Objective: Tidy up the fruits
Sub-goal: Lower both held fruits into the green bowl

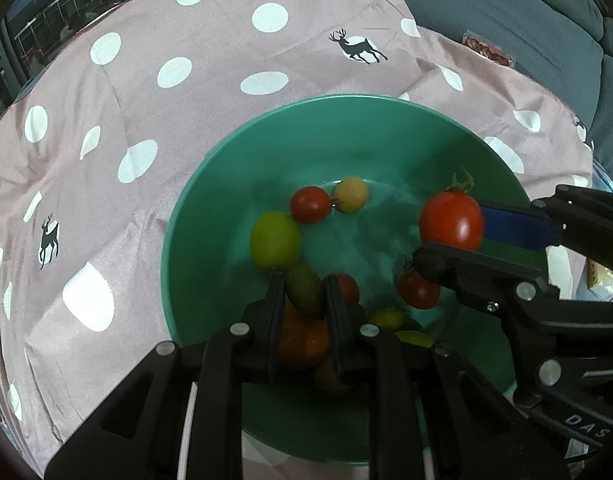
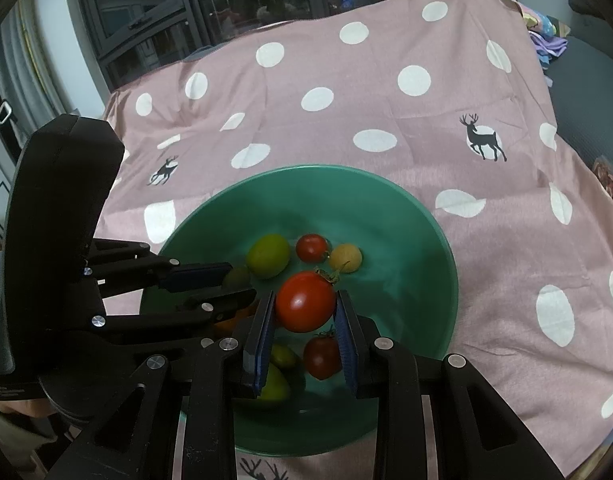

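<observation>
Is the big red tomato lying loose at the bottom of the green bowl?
No, the right gripper holds the big red tomato between its pads, above the green bowl.

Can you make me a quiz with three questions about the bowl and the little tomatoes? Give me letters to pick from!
1. Where is the big red tomato?
A. on the cloth
B. between the right gripper pads
C. on the sofa

2. What colour is the bowl?
A. green
B. white
C. pink

3. What is the left gripper doing?
A. hanging open
B. pinching a dark green tomato
C. holding a spoon

Answers: 1 B, the blue pads press its sides; 2 A, its wall is teal green; 3 B, the tomato sits clamped between the pads.
</observation>
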### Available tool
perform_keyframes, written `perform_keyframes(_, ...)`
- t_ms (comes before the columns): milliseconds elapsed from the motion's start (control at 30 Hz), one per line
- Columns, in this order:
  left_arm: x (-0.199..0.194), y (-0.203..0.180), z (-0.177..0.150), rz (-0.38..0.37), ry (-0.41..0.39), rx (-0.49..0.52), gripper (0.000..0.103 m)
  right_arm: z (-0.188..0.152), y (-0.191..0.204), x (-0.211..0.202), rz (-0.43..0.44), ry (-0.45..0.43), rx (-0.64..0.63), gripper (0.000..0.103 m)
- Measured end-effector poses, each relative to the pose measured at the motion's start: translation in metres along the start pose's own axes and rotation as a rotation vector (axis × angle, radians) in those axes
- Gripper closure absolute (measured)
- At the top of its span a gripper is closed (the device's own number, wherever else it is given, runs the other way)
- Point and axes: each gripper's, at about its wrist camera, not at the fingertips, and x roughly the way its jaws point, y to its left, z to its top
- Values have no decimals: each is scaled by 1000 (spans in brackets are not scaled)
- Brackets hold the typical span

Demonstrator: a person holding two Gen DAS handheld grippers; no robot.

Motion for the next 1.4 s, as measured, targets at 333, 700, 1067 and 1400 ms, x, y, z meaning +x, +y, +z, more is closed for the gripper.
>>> perform_keyframes(333,2,-7,4,-13,-2,50,83,0,-3,-4,-26,3,-2,72)
perform_keyframes(700,10,-18,16,-6,13,128,83,-2,-5,-14,-88,7,-2,72)
perform_keyframes(1067,6,-15,17,16,20,114,83,-2,-3,-8,-96,20,-21,72)
perform_keyframes(1400,7,-17,19,31,36,116,83,-5,-2,-3,-106,43,-37,72)
